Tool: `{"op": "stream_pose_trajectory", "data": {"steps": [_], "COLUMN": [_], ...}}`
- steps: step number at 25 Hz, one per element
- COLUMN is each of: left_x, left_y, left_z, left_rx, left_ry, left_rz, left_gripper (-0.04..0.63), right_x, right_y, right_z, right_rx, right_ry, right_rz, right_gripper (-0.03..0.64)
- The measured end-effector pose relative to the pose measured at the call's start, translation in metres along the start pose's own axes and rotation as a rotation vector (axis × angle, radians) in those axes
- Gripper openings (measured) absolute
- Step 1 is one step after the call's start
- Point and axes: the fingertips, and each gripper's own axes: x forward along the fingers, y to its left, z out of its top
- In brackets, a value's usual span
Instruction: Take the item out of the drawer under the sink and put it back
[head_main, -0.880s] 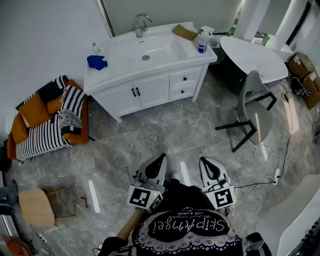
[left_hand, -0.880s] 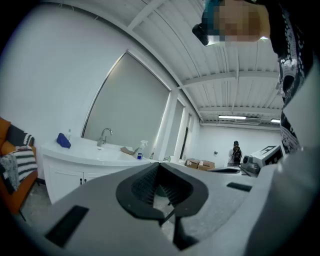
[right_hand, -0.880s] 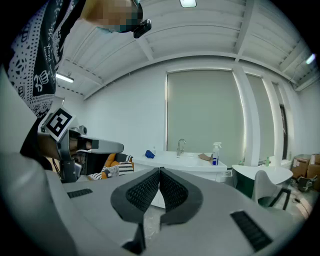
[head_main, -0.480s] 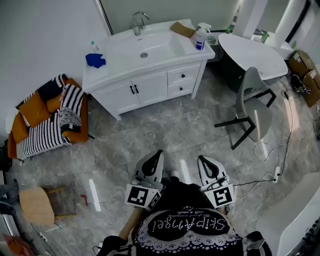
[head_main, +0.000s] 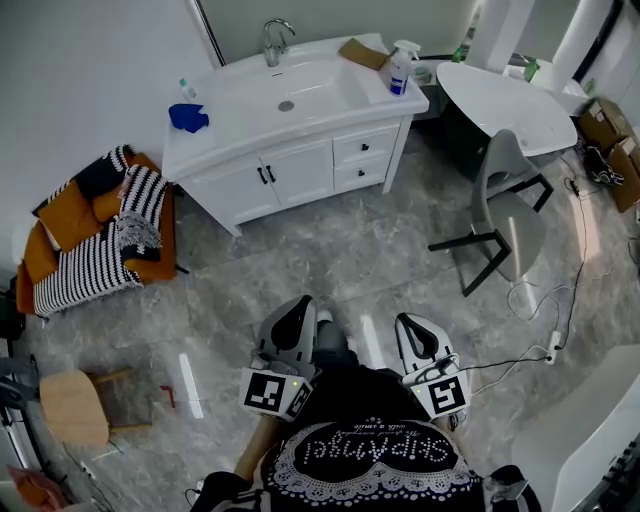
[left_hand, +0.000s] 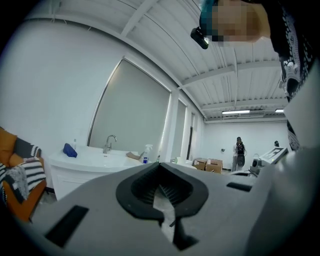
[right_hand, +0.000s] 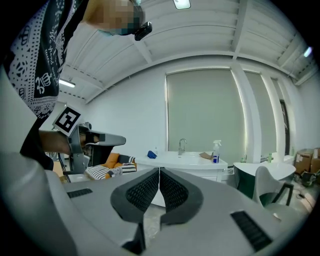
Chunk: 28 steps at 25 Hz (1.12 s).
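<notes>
Both grippers are held close to the person's body, well apart from the white vanity (head_main: 300, 170), with open floor between them and its front. The left gripper (head_main: 297, 305) has its jaws brought together with nothing between them; its own view shows the ribbed pads meeting at the tips. The right gripper (head_main: 410, 322) is likewise closed and empty, its pads pressed flat against each other.

The item itself cannot be seen. Judging by the task, it lies inside one of the two small drawers at the right end of the vanity front, the upper drawer (head_main: 366, 148) or the lower drawer (head_main: 361, 173), right of the double doors. Both drawers are pushed in flush, so which one holds the item cannot be told.

From the grippers, the drawers lie straight ahead and far off, roughly between the lines along which the two grippers point. Neither gripper is clearly nearer, though the right one sits on the drawers' side of the vanity. Each drawer front runs long along the vanity's front edge with a dark knob at its middle, and the vanity stands slightly skewed to the person. The coming move is probably a walk up to that end, after which the jaws must open to take a knob.
</notes>
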Motion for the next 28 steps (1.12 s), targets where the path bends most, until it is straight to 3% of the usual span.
{"op": "stream_pose_trajectory", "data": {"steps": [12, 28], "left_x": [0.055, 0.162], "left_y": [0.006, 0.097], "left_z": [0.001, 0.045], "left_rx": [-0.013, -0.028], "left_ry": [0.03, 0.006], "left_rz": [-0.085, -0.08], "left_gripper": [0.005, 0.005], "right_x": [0.019, 0.167], "right_y": [-0.037, -0.088], "right_z": [-0.008, 0.042], "right_rx": [0.056, 0.015], "right_ry": [0.024, 0.016], "right_rz": [-0.087, -0.041], "right_gripper": [0.02, 0.019]}}
